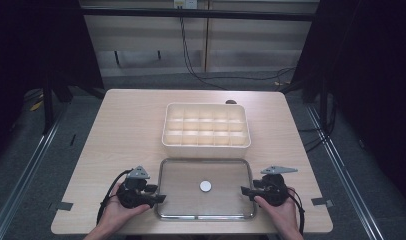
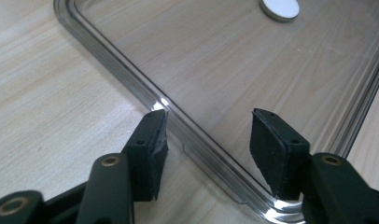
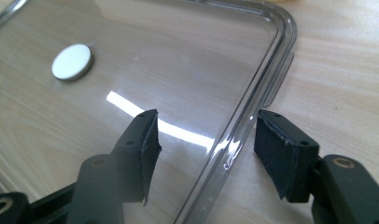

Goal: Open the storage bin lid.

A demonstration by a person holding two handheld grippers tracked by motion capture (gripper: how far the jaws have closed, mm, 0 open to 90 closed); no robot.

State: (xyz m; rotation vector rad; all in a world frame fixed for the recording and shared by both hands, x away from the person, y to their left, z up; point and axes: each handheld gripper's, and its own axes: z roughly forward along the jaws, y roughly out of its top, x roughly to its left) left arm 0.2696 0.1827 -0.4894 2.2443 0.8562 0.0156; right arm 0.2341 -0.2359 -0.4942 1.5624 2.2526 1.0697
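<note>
Clear plastic lid lies flat on the wooden table, nearest the person, a white round disc at its centre. Left gripper and right gripper each straddle a short edge, jaws spread wide, gripping nothing. Lid looks light, stiff, glossy, likely slippery; best taken by the raised rim at both ends. Beyond it, a cream compartment box, cells apparently empty

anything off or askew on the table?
Nothing stands out. The clear lid lies flat and square to the table, just in front of the empty divided box. The left gripper and right gripper are open, each straddling a short edge of the lid.
</note>
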